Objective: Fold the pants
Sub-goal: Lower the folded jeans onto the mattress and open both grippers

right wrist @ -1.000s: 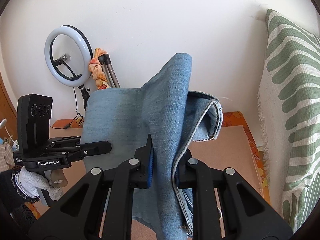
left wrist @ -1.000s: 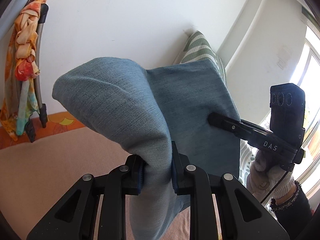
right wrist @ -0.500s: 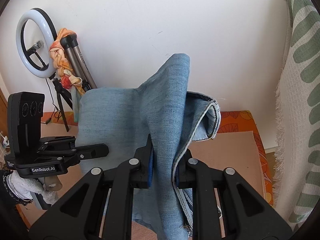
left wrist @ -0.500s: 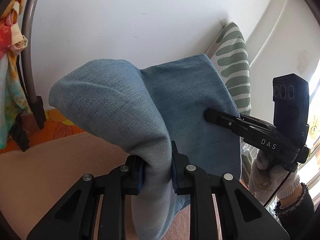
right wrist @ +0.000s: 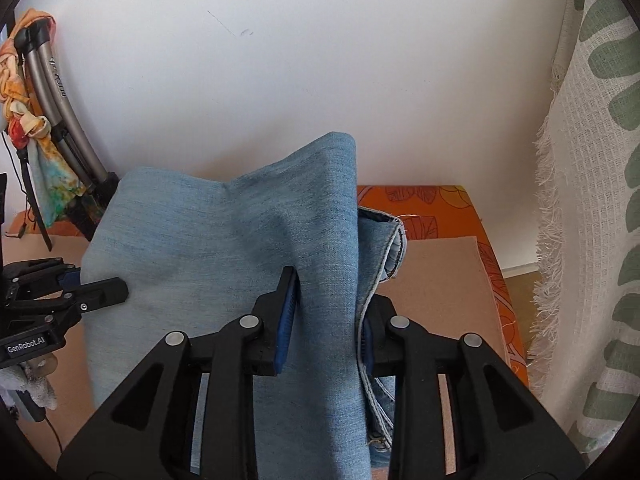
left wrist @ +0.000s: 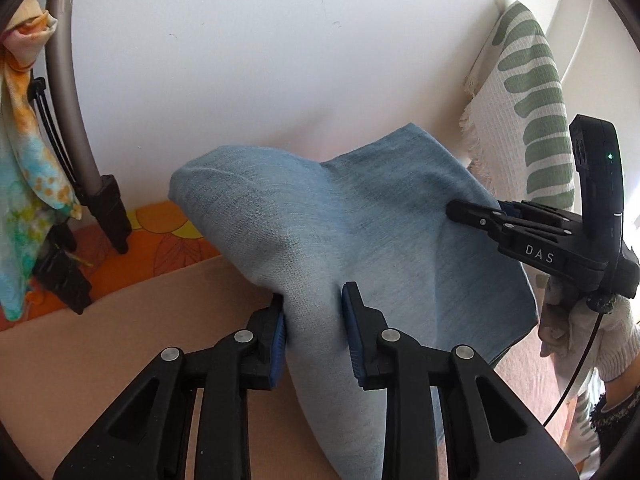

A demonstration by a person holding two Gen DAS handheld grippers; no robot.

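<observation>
The light blue denim pants (left wrist: 360, 232) hang doubled over between both grippers, held up above a pinkish-beige surface (left wrist: 120, 328). My left gripper (left wrist: 314, 332) is shut on a bunched fold of the pants. My right gripper (right wrist: 328, 320) is shut on the other end, where a stitched hem (right wrist: 394, 248) shows at its right side. The right gripper also shows at the right in the left wrist view (left wrist: 476, 210), the left gripper at the left in the right wrist view (right wrist: 100, 292). The lower part of the pants is hidden below both frames.
A white wall stands close ahead. A tripod leg (left wrist: 70, 100) with a colourful scarf (left wrist: 24, 160) is at the left. A white and green patterned throw (right wrist: 592, 200) hangs at the right. An orange patterned cover (right wrist: 440, 208) edges the beige surface.
Both grippers have moved forward and down toward the wall and the surface, carrying the pants. The tripod and the throw now look nearer. The grips have not changed.
</observation>
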